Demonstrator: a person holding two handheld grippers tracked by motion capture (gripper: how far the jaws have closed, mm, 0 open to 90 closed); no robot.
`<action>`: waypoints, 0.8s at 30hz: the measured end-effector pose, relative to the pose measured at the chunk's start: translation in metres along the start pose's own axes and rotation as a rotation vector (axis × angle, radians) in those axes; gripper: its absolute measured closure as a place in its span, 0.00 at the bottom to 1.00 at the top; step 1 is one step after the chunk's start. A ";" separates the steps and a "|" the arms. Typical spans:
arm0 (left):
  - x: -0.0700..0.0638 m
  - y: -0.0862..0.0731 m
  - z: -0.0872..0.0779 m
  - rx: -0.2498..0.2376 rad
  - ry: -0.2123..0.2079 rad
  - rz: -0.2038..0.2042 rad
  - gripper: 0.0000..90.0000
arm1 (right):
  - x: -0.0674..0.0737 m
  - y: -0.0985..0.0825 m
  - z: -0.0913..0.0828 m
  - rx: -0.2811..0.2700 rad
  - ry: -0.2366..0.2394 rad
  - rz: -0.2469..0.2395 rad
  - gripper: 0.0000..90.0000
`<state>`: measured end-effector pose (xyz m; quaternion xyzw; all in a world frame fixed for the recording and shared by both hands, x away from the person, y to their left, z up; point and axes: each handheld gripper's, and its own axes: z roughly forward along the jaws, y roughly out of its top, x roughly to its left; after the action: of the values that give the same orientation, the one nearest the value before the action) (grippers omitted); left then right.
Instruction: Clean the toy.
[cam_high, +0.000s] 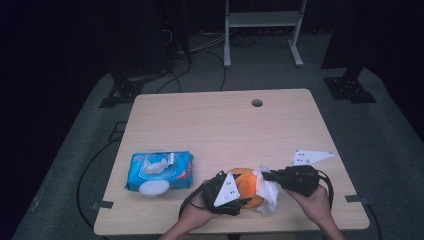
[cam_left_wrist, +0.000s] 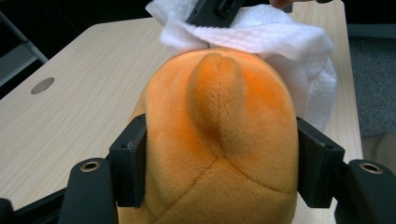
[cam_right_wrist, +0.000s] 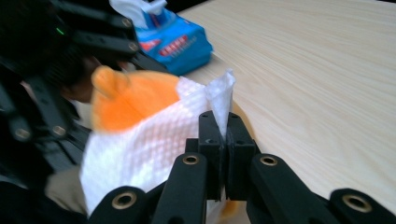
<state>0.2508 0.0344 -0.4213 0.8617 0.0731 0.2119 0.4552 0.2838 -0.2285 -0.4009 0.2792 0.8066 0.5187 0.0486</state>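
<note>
An orange plush toy (cam_high: 245, 184) lies near the table's front edge. My left gripper (cam_high: 242, 192) comes at it from the left, and in the left gripper view its two jaws press on the toy's (cam_left_wrist: 219, 140) sides. A white wipe (cam_high: 270, 195) is draped over the toy's right side. My right gripper (cam_high: 266, 175) is shut on a fold of this wipe (cam_right_wrist: 219, 93), pinched between its black jaws (cam_right_wrist: 226, 128). The wipe (cam_left_wrist: 280, 42) covers the far end of the toy.
A blue pack of wet wipes (cam_high: 159, 171) with its lid open lies at the front left of the table (cam_high: 215, 125). The pack (cam_right_wrist: 180, 44) sits just behind the toy in the right gripper view. A round hole (cam_high: 257, 103) is near the far edge.
</note>
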 end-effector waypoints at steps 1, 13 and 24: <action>-0.002 0.001 0.001 0.004 0.004 0.017 0.35 | 0.005 0.002 0.001 -0.011 0.021 -0.016 0.96; -0.003 0.000 0.003 0.010 -0.006 0.015 0.35 | 0.003 0.000 0.009 0.009 0.010 0.010 0.96; 0.028 -0.011 -0.001 -0.069 -0.095 -0.371 0.38 | 0.003 0.002 0.005 -0.030 -0.051 -0.018 0.96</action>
<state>0.2758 0.0505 -0.4211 0.8264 0.2019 0.0858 0.5186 0.2836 -0.2221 -0.4012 0.2845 0.7996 0.5230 0.0780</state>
